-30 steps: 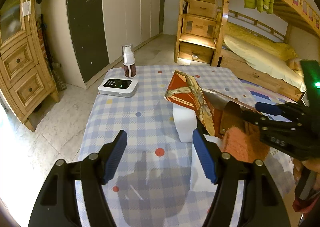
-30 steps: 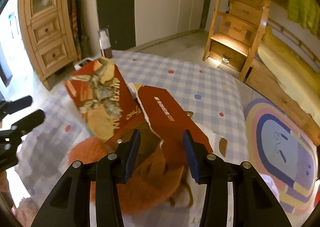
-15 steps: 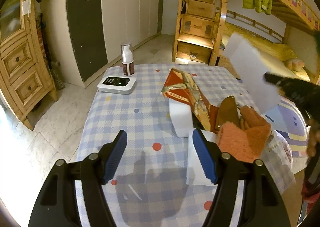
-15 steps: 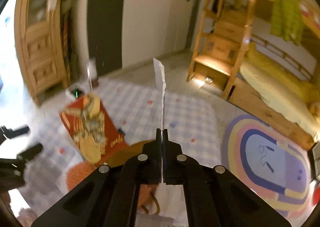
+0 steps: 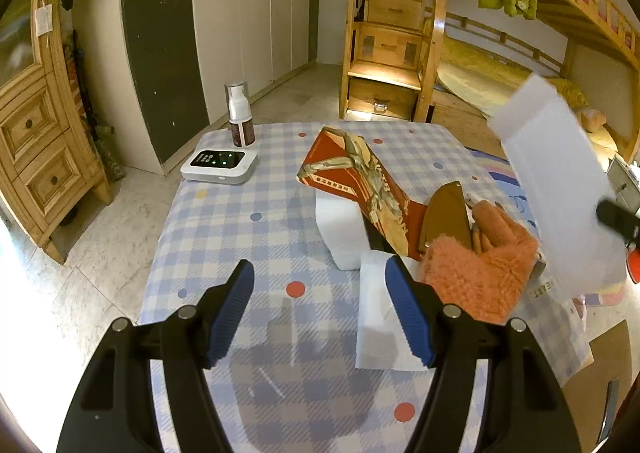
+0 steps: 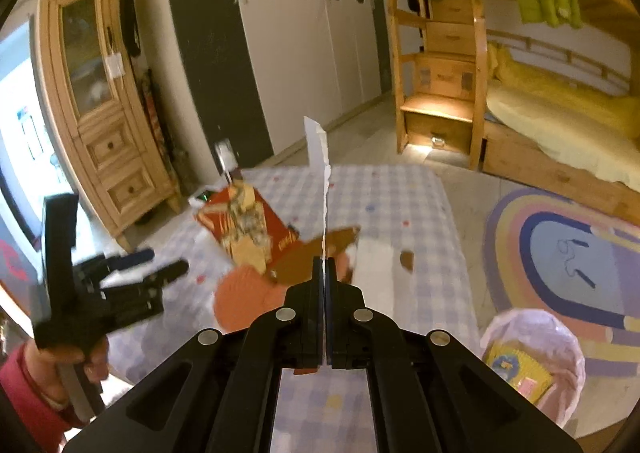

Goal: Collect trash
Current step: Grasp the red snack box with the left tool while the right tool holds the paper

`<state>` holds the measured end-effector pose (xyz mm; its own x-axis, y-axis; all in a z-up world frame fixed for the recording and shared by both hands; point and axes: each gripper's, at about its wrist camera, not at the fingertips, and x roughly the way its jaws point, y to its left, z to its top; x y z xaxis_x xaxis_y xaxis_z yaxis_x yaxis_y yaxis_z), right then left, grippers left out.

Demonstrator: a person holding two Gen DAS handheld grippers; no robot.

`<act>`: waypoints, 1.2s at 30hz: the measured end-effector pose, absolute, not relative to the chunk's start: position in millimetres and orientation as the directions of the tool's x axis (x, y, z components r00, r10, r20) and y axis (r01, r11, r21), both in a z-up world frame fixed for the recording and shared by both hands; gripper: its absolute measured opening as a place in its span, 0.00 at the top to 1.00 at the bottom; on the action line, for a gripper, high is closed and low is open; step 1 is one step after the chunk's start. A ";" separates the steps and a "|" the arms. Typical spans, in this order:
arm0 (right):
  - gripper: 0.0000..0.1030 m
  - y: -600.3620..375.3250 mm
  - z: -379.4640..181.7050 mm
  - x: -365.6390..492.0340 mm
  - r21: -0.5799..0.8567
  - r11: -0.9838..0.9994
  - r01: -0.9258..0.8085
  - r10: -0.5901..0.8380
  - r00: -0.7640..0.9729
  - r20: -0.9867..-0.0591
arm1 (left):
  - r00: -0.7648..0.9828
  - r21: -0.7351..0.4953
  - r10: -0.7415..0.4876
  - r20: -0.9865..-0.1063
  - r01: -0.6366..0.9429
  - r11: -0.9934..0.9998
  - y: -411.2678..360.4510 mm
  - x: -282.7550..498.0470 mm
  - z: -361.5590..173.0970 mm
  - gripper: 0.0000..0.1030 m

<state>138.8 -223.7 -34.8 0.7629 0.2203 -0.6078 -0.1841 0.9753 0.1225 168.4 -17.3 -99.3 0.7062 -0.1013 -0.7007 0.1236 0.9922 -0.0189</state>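
Note:
My right gripper [image 6: 323,267] is shut on a white sheet of paper [image 6: 318,157], held edge-on and high above the checked table [image 6: 400,189]. In the left wrist view the same paper [image 5: 560,189] hangs at the right. My left gripper [image 5: 320,313] is open and empty, low over the table's near side [image 5: 240,237]. A red printed carton [image 5: 360,181], a white block [image 5: 340,229], a white sheet [image 5: 376,329] and a fuzzy orange item [image 5: 476,273] lie on the table. A bin with a pink bag [image 6: 532,361] holding some trash stands on the floor at the lower right.
A white device with green lights [image 5: 218,165] and a pump bottle [image 5: 240,117] stand at the table's far left corner. A wooden cabinet [image 5: 36,141] is at the left, a bunk bed with stairs [image 5: 400,53] behind, a round rug [image 6: 568,253] at the right.
My right gripper shut on the white paper, lifted it off the table and drew back toward the bin side. My left gripper stayed open and hardly moved.

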 end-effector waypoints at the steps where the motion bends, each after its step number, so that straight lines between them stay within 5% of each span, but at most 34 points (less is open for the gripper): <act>1: 1.00 -223.5 -38.9 138.8 0.128 0.975 -0.183 0.223 0.757 -0.614 | 0.706 -0.021 -0.102 -0.701 0.122 0.992 -17.1 168.5 -99.4 0.36; 20: 1.00 -226.1 -57.2 142.7 0.125 0.976 -0.180 0.218 0.731 -0.646 | 0.663 -0.120 -0.193 -0.724 0.155 0.981 -28.7 250.7 -103.2 0.37; 27: 1.00 -232.8 -58.5 142.7 0.149 0.973 -0.177 0.231 0.731 -0.641 | 0.748 -0.083 -0.212 -0.629 0.207 0.975 -43.3 227.4 -72.4 0.68; 34: 1.00 -236.4 -58.5 138.4 0.171 0.971 -0.167 0.238 0.733 -0.637 | 0.688 0.002 -0.198 -0.698 0.279 0.960 -68.7 224.5 -80.9 0.74; 36: 1.00 -238.3 -58.6 137.7 0.182 0.970 -0.162 0.242 0.734 -0.635 | 0.689 0.016 -0.180 -0.702 0.269 0.963 -70.0 223.2 -81.6 0.92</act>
